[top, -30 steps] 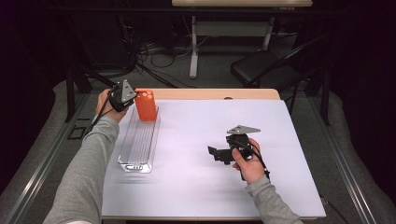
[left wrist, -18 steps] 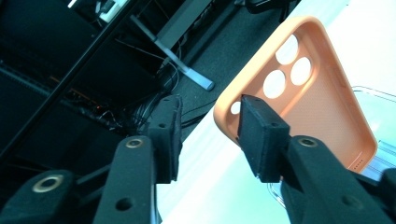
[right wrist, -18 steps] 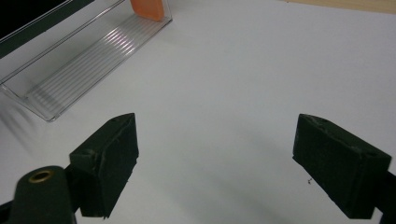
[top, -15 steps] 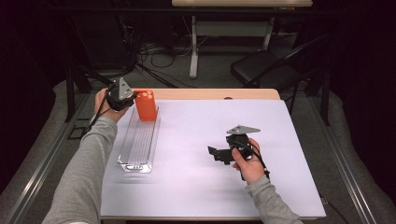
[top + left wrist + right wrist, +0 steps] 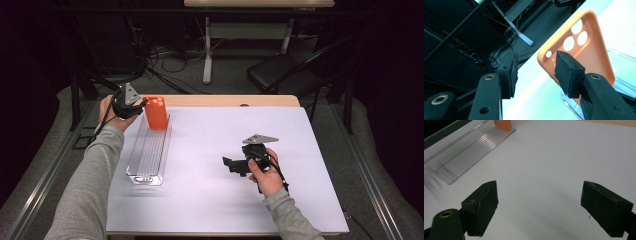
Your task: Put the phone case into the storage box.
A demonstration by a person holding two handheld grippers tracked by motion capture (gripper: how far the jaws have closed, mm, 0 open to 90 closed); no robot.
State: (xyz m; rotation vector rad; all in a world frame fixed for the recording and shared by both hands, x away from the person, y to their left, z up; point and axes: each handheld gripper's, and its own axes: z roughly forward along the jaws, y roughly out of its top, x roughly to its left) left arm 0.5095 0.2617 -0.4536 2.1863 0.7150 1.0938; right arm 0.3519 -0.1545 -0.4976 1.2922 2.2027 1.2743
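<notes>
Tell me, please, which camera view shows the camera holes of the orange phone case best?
The left gripper view: the orange phone case is near, with its round holes distinct. The high view shows it small, standing in the clear tray. The right gripper view catches one corner.

Grey long sleeves; black tongs (image 5: pixel 142 104), brass-ringed screw holes, grey triangular top plates, black cables.

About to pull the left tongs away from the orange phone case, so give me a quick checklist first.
1. Left tongs have just been opening; pads off the orange phone case: ok.
2. Case standing in the clear slotted tray, far end: ok.
3. Case firmly seated in a slot: cannot tell.
4. Right tongs open, nothing between them: ok.
5. Right tongs well apart from the tray: ok.
</notes>
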